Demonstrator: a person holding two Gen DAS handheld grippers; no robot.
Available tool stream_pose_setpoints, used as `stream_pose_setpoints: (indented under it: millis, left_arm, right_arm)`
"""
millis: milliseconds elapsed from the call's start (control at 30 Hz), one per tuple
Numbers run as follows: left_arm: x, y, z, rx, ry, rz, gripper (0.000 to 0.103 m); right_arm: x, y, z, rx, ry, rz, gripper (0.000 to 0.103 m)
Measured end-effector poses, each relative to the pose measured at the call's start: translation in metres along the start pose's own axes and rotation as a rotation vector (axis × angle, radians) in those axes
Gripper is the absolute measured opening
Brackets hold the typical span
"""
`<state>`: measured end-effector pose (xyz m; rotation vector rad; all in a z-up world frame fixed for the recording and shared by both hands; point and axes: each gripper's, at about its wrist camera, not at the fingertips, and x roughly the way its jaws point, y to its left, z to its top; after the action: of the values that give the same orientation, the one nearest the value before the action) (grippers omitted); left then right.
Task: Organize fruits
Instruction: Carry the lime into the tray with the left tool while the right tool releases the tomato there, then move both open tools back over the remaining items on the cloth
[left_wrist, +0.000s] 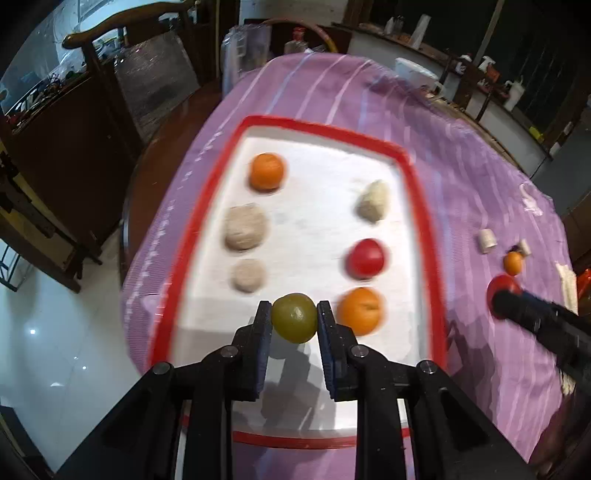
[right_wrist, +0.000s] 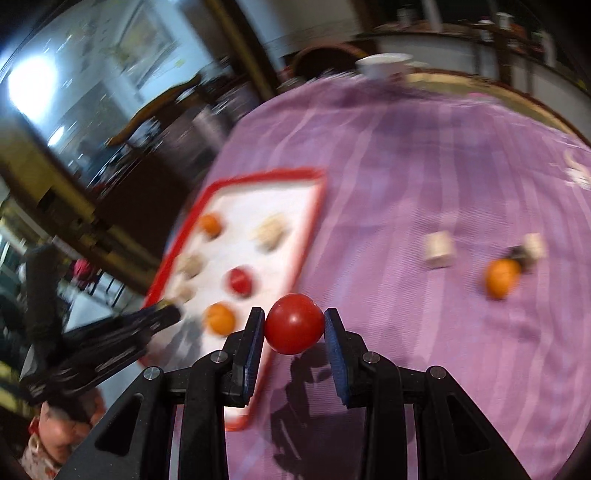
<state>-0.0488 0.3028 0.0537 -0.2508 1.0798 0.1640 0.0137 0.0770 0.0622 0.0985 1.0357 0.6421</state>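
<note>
My left gripper is shut on a green fruit and holds it above the near part of a white tray with a red rim. On the tray lie two oranges, a red fruit and three beige lumps. My right gripper is shut on a red tomato and holds it above the purple cloth, just right of the tray's rim. A small orange lies on the cloth to the right.
The round table has a purple striped cloth. Two small white blocks lie near the small orange. A white bowl stands at the far edge. Dark wooden furniture stands left of the table.
</note>
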Motion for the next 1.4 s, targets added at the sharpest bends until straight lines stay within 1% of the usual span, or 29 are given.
stream_pose_setpoints:
  millis: [33,100,200,333,467,567,633,700,767,833,933,1067,1167,1400]
  left_arm:
    - [0.001,0.004,-0.001,-0.001,0.006,0.001,0.023]
    - [0.007,0.014,0.0,0.004,0.024,-0.001,0.023]
    - [0.014,0.02,0.001,0.023,0.044,-0.009,0.023]
    - [0.019,0.024,0.002,0.043,0.057,-0.024,0.023]
    - [0.021,0.025,0.003,0.062,0.064,-0.046,0.024]
    - [0.022,0.024,0.004,0.074,0.07,-0.05,0.025]
    - [0.021,0.024,0.006,0.074,0.07,-0.056,0.03]
    - [0.017,0.024,0.008,0.074,0.057,-0.054,0.041]
    - [0.013,0.023,0.009,0.073,0.044,-0.05,0.045]
    - [0.009,0.021,0.011,0.074,0.034,-0.041,0.046]
    - [0.0,0.015,0.012,0.075,0.013,-0.007,0.053]
    - [-0.019,-0.001,0.012,0.101,-0.044,0.078,0.056]
    - [-0.032,-0.013,0.011,0.116,-0.073,0.11,0.062]
    - [-0.064,-0.056,-0.003,0.172,-0.133,0.172,0.065]
  right_arm:
    - [0.012,0.016,-0.003,-0.025,0.024,0.017,0.036]
    - [0.029,0.037,-0.009,-0.061,0.058,0.026,0.036]
    - [0.052,0.059,-0.016,-0.093,0.097,0.017,0.036]
    - [0.068,0.068,-0.024,-0.099,0.122,-0.006,0.036]
    - [0.074,0.072,-0.025,-0.098,0.118,-0.037,0.036]
    - [0.075,0.073,-0.027,-0.092,0.113,-0.05,0.036]
    - [0.075,0.074,-0.028,-0.096,0.111,-0.061,0.036]
    - [0.073,0.075,-0.028,-0.101,0.109,-0.069,0.036]
    - [0.073,0.075,-0.028,-0.101,0.11,-0.068,0.037]
    - [0.07,0.074,-0.028,-0.096,0.11,-0.06,0.037]
    - [0.064,0.075,-0.028,-0.103,0.095,-0.058,0.037]
    - [0.048,0.073,-0.028,-0.117,0.057,-0.063,0.037]
    - [0.036,0.066,-0.031,-0.109,0.037,-0.057,0.037]
    - [0.008,0.038,-0.04,-0.066,0.011,-0.051,0.037]
